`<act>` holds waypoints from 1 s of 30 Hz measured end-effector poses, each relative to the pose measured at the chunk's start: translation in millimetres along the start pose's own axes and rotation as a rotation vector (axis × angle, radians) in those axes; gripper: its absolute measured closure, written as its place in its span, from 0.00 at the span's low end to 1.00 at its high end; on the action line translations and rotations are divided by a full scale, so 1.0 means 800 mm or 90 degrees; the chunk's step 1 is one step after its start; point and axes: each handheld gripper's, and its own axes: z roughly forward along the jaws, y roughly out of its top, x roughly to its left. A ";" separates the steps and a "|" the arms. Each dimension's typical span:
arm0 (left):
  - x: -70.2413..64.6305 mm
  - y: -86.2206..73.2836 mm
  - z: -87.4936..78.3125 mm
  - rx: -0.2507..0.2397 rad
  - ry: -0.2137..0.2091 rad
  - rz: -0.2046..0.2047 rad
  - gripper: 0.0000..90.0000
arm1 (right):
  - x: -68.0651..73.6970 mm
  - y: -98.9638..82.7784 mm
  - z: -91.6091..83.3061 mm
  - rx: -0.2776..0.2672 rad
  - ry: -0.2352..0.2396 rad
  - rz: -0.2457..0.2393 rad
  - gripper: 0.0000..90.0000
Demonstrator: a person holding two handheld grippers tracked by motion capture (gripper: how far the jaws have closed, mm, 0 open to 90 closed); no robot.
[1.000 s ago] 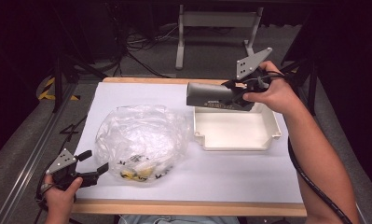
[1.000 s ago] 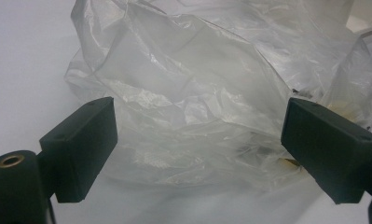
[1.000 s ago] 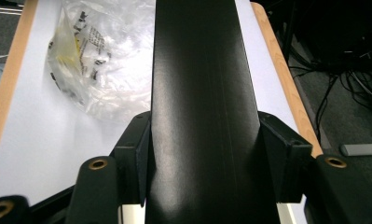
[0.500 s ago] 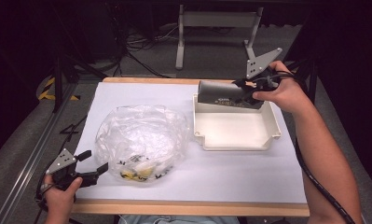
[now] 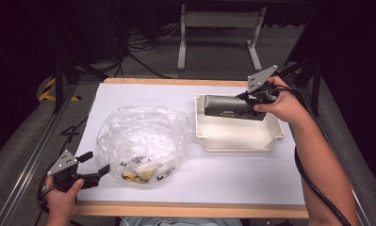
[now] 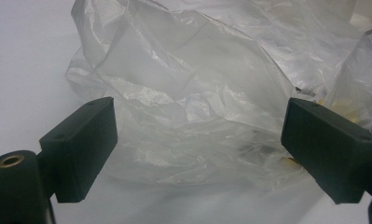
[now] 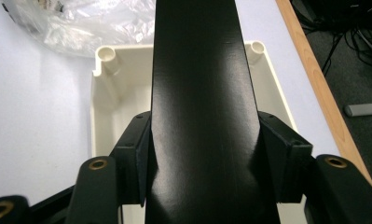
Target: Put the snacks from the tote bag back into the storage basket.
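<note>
High view first: your right gripper (image 5: 246,100) sits at the far right of the table (image 5: 232,179), clamped on one end of a long black box (image 5: 230,108). You hold that box lying level, stretching leftward from the gripper across the far part of the shallow cream tray (image 5: 209,140). Its left end reaches close to the tray's far left corner. Whether the box rests on the tray floor or hangs just above it, you cannot tell from this angle.

Right gripper view confirms the grip: both jaws press flat against the two long sides of the black box (image 7: 200,93), which runs straight away from the camera over the cream tray (image 7: 102,107). Two round corner posts of the tray show on either side of the box at its far end.

Your left gripper (image 5: 95,165) is at the near left of the table, with its jaws spread wide and nothing between the pads. It points at the crumpled clear plastic bag (image 5: 141,141), which lies just to its right, left of the tray and apart from it. Some yellow and black items show through the near part of the bag.

Left gripper view has the bag (image 6: 197,93) just ahead of the open jaws, neither pad touching the plastic.
</note>
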 end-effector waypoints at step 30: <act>-0.001 -0.001 0.002 0.006 0.011 -0.006 0.13 | -0.001 -0.063 0.060 0.040 0.025 0.009 0.48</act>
